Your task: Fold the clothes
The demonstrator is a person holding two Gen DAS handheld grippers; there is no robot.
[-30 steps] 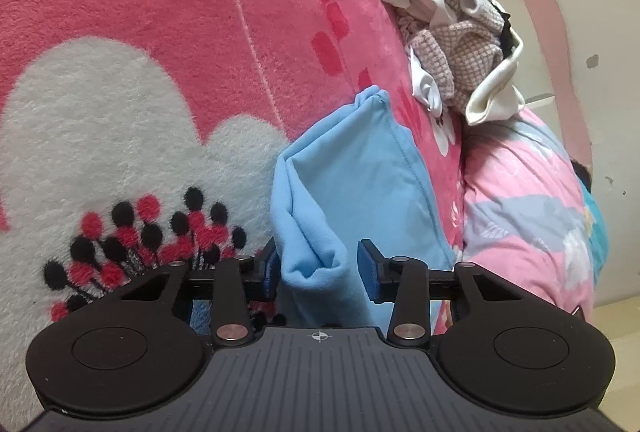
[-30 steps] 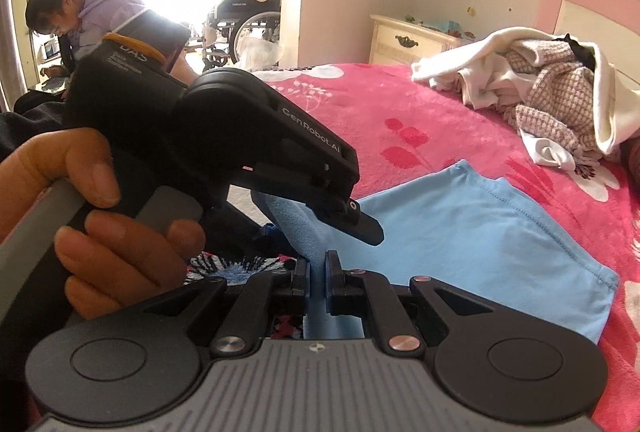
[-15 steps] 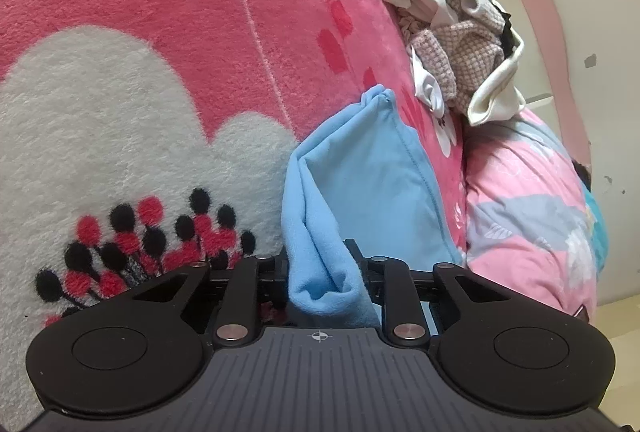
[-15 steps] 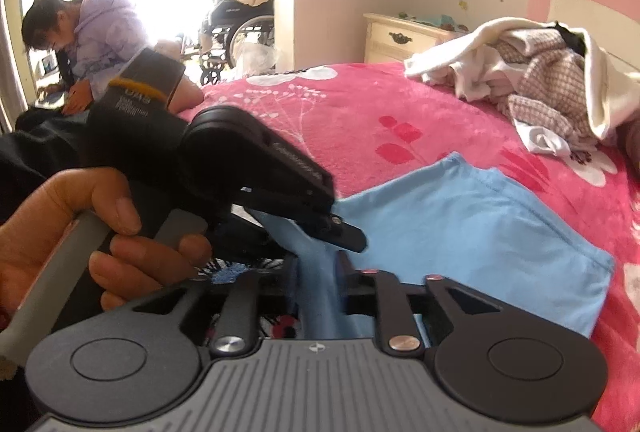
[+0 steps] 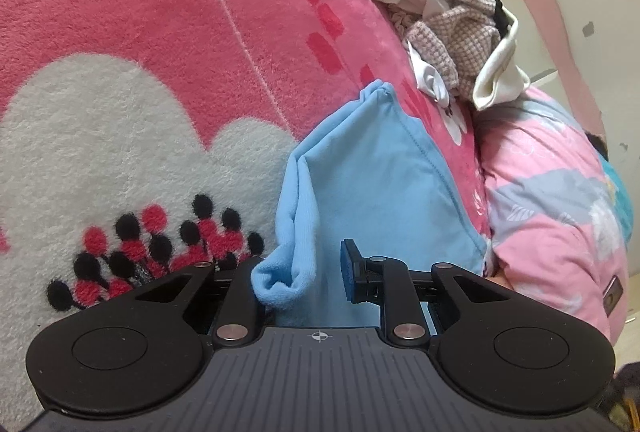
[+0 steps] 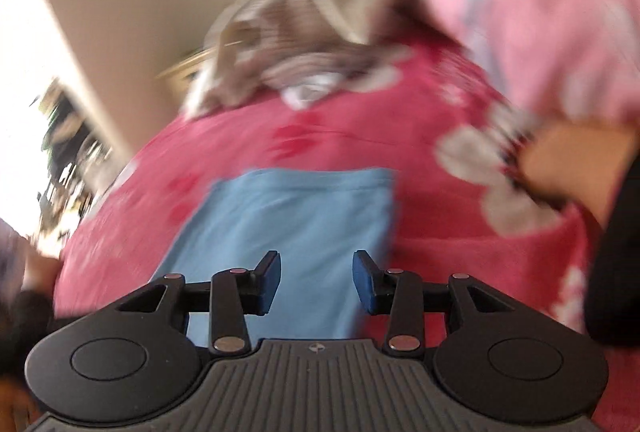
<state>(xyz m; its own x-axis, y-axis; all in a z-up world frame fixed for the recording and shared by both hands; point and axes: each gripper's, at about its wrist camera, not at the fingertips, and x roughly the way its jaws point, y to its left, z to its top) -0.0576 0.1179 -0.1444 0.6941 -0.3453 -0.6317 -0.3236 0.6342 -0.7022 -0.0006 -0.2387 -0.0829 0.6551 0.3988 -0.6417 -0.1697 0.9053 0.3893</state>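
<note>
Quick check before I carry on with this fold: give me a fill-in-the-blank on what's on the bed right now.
1. The half-folded garment lying on the bed is ___ in colour.
2. The fluffy blanket underneath it is mainly ___.
3. The cluster of black and red dots on the blanket sits on a ___ patch.

Missing words: blue; pink; white.
</note>
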